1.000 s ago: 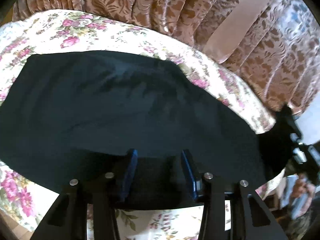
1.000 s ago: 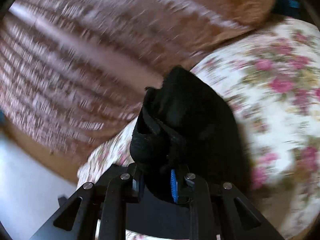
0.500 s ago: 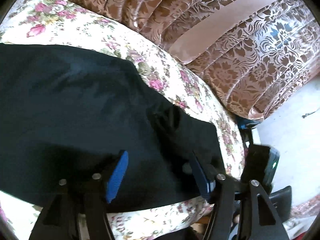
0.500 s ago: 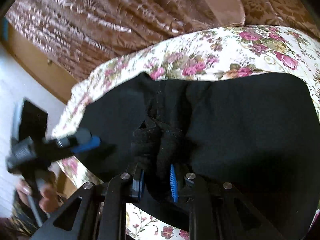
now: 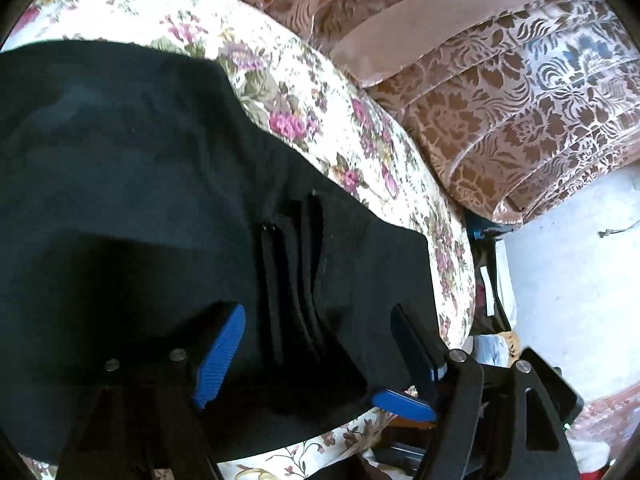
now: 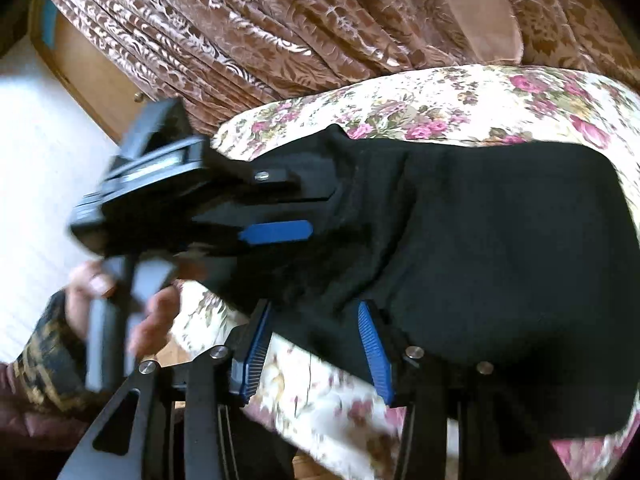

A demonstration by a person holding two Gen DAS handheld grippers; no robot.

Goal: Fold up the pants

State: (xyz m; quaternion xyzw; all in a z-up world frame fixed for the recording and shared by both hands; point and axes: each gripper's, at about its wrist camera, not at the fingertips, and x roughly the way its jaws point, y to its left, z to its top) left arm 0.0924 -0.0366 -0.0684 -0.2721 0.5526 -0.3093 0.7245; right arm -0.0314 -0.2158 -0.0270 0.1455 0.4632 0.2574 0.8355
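Observation:
Black pants (image 5: 140,184) lie folded flat on a floral-covered table (image 5: 304,92). Bunched hem edges (image 5: 304,264) lie near the table's right end. My left gripper (image 5: 320,332) is open, its blue-padded fingers (image 5: 224,344) straddling the bunched edges just above the cloth. In the right wrist view the pants (image 6: 500,240) spread across the table (image 6: 460,96). My right gripper (image 6: 316,340) is open over the pants' near edge, holding nothing. The left gripper (image 6: 276,216) reaches in from the left over the cloth, held by a hand (image 6: 120,304).
Brown patterned curtains (image 5: 500,92) hang close behind the table, also in the right wrist view (image 6: 280,20). A light floor (image 5: 568,280) lies past the table's right end. A wooden cabinet (image 6: 92,68) stands by the curtains.
My right gripper has opened and let go of the bunched pants end, which now lies on the table. My left gripper has moved right over that end.

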